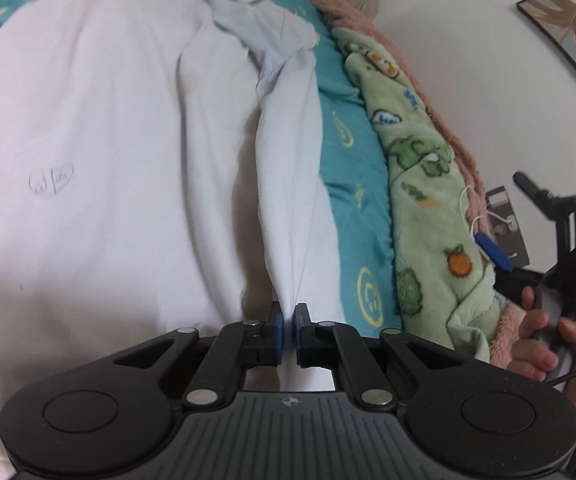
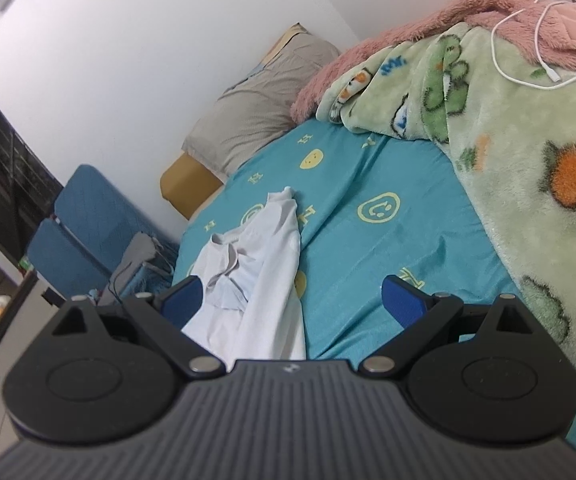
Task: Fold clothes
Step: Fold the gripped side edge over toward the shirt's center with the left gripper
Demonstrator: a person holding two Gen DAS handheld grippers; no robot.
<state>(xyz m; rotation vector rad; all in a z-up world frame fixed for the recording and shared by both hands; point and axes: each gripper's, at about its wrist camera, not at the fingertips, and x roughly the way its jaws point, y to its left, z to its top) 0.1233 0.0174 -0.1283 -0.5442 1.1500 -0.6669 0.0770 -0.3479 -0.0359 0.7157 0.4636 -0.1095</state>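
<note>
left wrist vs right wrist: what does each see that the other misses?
Left wrist only: left tongs shut on the white shirt, the shirt's small chest print, a framed leaf picture, the right hand.

Right wrist only: right tongs open and holding nothing, blue chair, white cable.

Both: shirt, teal sheet, green blanket, pillow.

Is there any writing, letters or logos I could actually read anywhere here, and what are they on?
"H": yellow letters printed on the teal bed sheet, among smiley faces; one further letter looks like "Z".
Small heart-shaped outline emblem on the white shirt: its marks are too faint to read.
Blue lettering on the green fleece cartoon blanket: too blurred to read.
Small round logo on the left gripper: no words.
</note>
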